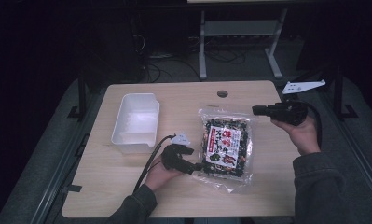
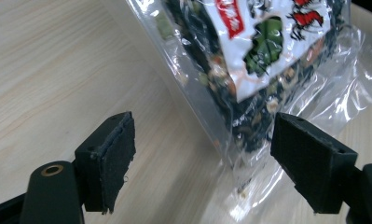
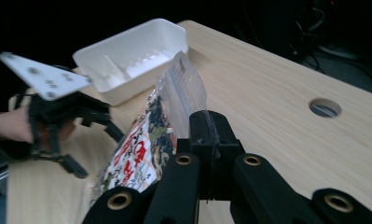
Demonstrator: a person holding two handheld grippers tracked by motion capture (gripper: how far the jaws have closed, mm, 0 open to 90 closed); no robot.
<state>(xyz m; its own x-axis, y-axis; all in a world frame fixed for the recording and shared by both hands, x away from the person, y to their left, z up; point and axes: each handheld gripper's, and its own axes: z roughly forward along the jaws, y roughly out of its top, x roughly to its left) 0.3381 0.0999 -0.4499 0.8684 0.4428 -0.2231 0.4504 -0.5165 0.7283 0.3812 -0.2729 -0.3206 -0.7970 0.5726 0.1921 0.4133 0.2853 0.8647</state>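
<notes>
My right tool [image 3: 210,140] is clenched on the snack bag [image 1: 225,144] mid-frame on the desk [image 1: 127,186]; left tool [image 2: 202,158] released. Light, crinkly, slippery film: I'd grip the sealed edges.

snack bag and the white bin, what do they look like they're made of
Snack bag: thin clear plastic film, glossy; it crinkles, glints, and shows the dark contents through it. White bin: likely rigid moulded plastic, smooth with a slight sheen, holding straight walls and rounded corners.

A dim lab or office: a wooden bench [image 1: 127,186] with cable hole [image 1: 222,94], tangled floor cables [image 1: 174,65], metal desk legs [image 1: 239,42].
</notes>
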